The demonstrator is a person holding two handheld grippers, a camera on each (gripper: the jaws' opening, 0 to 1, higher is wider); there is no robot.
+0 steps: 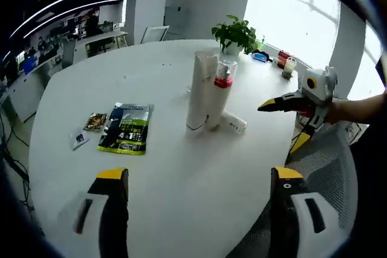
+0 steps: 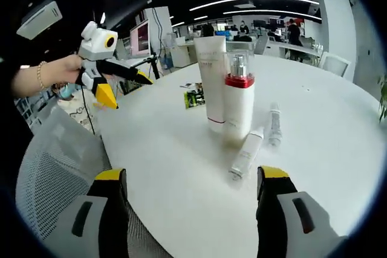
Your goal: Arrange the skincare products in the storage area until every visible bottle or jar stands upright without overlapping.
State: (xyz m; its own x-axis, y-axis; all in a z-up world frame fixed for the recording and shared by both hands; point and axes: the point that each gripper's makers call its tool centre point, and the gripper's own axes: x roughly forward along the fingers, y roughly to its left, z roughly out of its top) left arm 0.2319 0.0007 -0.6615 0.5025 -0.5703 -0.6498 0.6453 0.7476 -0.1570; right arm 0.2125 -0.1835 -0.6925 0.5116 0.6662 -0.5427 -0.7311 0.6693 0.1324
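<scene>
While both grippers hang short of the bottles, nothing is gripped.

Left gripper (image 1: 199, 188): jaws spread wide apart, empty, over bare white table (image 1: 181, 209) at the 6 o'clock edge of the left gripper view.

Right gripper (image 2: 192, 188): jaws likewise apart and empty in the right gripper view, with the nearer fallen tube just ahead of them, toward the right jaw.

Standing items: a tall white tube (image 2: 211, 80) and a clear-capped pump bottle (image 2: 239, 98) with a red band stand upright at the middle of the table, touching or nearly so; I cannot tell which.

Lying items: two slim white tubes lie flat. The nearer tube (image 2: 247, 153) sits at 5 o'clock from the pump bottle's base, and the farther tube (image 2: 275, 124) at 3 o'clock from it, a little apart.

Step in hand: my judgement is that the nearer tube is the next to be stood up.

How to do it well: close the right jaws across the tube's middle, lift it clear, then tip it upright and set it on open table beside the standing pair, not against them.

Risk: a slim tube probably topples easily, and a jaw's sweep could knock the pump bottle over.

Clutter: green sachets (image 1: 125, 128) lie near 9 o'clock in the left gripper view, well apart from the bottles, and a potted plant (image 1: 234, 34) stands beyond them.
</scene>
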